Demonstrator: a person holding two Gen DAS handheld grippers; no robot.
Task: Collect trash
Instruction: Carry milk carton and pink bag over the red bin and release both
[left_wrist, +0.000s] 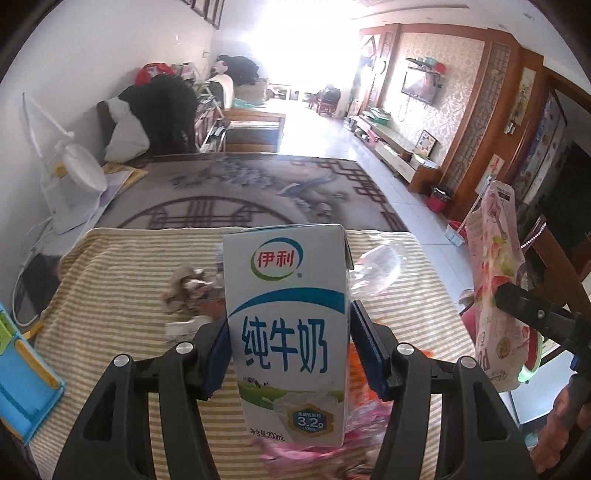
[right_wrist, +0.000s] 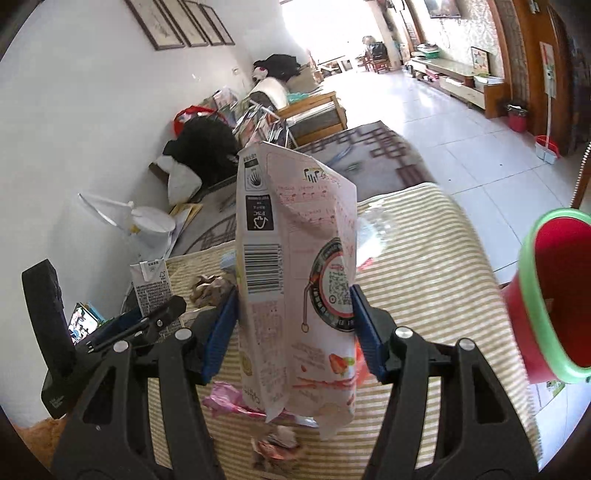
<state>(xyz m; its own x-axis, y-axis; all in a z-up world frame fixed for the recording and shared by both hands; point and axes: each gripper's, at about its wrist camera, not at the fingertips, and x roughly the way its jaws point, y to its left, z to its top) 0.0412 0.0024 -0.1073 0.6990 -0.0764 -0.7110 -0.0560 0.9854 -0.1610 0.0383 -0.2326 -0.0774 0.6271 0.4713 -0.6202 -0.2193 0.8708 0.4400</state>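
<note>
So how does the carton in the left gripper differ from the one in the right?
The milk carton is white and blue with a crisp box shape; the pink carton is pink and white, and crumpled. The milk carton sits upright in the left gripper, print readable; the pink carton is upside down in the right gripper, print inverted. Both are clamped between blue pads above the striped cloth.

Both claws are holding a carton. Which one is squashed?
The pink strawberry carton in the right claw is squashed, its sides dented. The blue-and-white milk carton in the left claw keeps its neat box shape.
</note>
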